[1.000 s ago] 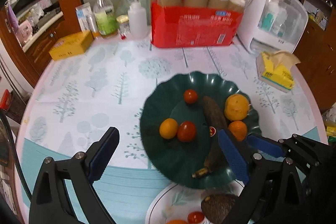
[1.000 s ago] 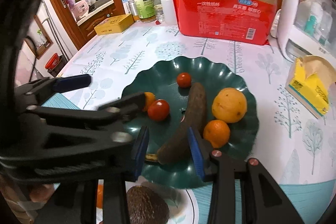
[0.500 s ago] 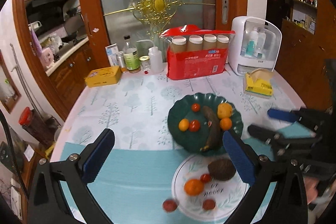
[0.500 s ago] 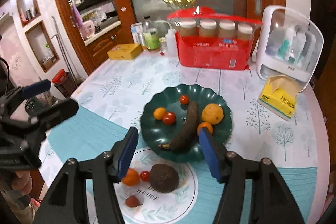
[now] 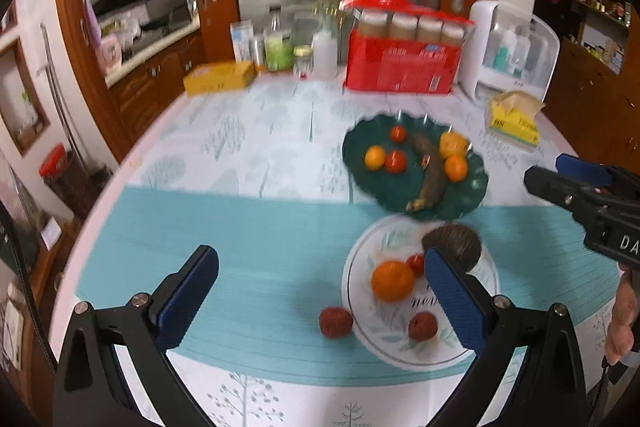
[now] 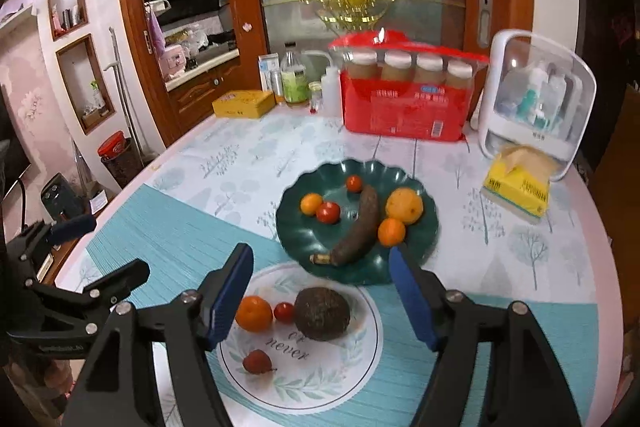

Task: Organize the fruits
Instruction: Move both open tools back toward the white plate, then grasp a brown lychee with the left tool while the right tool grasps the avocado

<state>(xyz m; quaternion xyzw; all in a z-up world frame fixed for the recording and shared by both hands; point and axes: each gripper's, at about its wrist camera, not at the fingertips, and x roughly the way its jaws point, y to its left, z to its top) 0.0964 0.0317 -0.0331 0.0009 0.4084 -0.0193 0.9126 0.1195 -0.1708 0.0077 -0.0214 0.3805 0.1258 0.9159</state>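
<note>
A dark green plate (image 6: 424,243) holds a dark banana (image 6: 360,227), oranges and small tomatoes. It also shows in the left wrist view (image 5: 360,155). In front of it a white plate (image 6: 360,379) holds a brown avocado (image 6: 322,313), an orange (image 6: 254,313), a small tomato (image 6: 284,311) and a red lychee-like fruit (image 6: 256,362). Another red fruit (image 5: 335,322) lies on the cloth just left of the white plate (image 5: 360,327). My left gripper (image 5: 320,301) is open and empty above the table's near edge. My right gripper (image 6: 322,297) is open and empty above the white plate.
At the back stand a red package of jars (image 6: 404,99), a white cabinet box (image 6: 540,99), bottles (image 6: 294,79) and a yellow tin (image 6: 244,103). A yellow tissue pack (image 6: 520,183) lies at the right. The round table's edge (image 6: 132,187) curves on the left.
Both grippers have pulled back and up from the green plate, so the white plate and more of the table come into view. Both stay open and empty.
</note>
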